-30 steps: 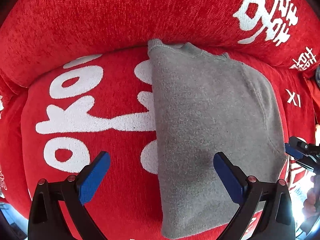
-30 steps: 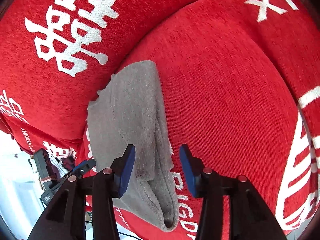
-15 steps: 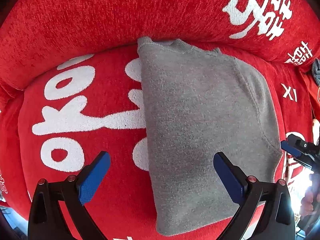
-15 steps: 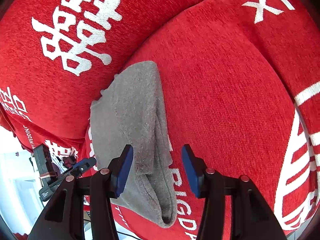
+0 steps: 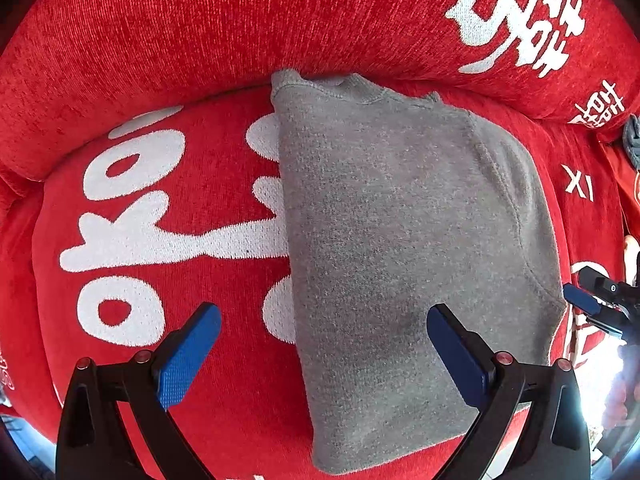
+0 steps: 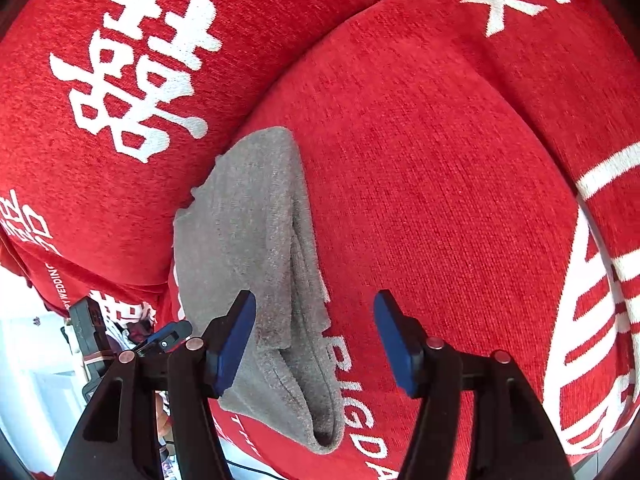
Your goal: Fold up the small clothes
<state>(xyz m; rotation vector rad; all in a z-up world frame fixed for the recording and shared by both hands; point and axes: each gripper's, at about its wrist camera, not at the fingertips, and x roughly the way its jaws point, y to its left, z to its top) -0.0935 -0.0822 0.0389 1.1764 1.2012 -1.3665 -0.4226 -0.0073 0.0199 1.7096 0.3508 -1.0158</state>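
A grey knitted garment (image 5: 400, 240) lies folded lengthwise on the red seat cushion (image 5: 180, 360), its neckline against the back cushion. My left gripper (image 5: 320, 316) hovers above its near end, pointing down, open wide, touching nothing; the garment's left fold edge runs between the fingers. In the right wrist view the garment (image 6: 256, 220) is a narrow folded strip. My right gripper (image 6: 315, 300) straddles its layered right edge with jaws opening, pads clear of the cloth. Each gripper appears in the other's view: the right gripper (image 5: 584, 300), the left gripper (image 6: 168, 334).
The red back cushion (image 5: 200, 40) with white characters rises right behind the garment. The seat (image 6: 440, 200) stretches bare to the right of it. A small grey item (image 5: 632, 140) peeks in at the far right. The cushion's front edge drops to a bright floor.
The right gripper's jaws have spread wider around the garment's edge. The garment lies as before, and the left gripper has stayed open above it.
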